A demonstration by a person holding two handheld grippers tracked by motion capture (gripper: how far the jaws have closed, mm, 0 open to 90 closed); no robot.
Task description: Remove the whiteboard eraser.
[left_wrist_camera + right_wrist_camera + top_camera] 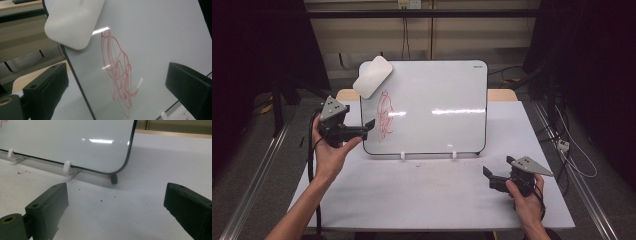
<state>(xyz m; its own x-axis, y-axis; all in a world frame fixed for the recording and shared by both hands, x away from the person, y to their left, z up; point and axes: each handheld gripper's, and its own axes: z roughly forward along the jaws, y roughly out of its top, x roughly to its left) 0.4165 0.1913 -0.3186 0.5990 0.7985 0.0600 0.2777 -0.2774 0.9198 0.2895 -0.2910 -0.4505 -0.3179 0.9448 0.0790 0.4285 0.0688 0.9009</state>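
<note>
A whiteboard [432, 105] stands tilted on small white feet at the back of the table, with a red scribble [384, 115] near its left edge. A white oval eraser [372, 76] sticks to its top left corner. My left gripper [367, 127] is open, held up at the board's left edge with its jaws on either side of that edge. In the left gripper view the scribble [118, 75] and the eraser [73, 21] lie between and above the jaws. My right gripper [498, 169] rests low at the right front, open and empty, pointing at the board's lower right corner [126, 162].
The white table [427, 195] has a few dark specks in front of the board. A wooden desk edge [502, 94] shows behind the board. Cables [569, 150] trail off the table's right side, and metal rails run along both sides on the floor.
</note>
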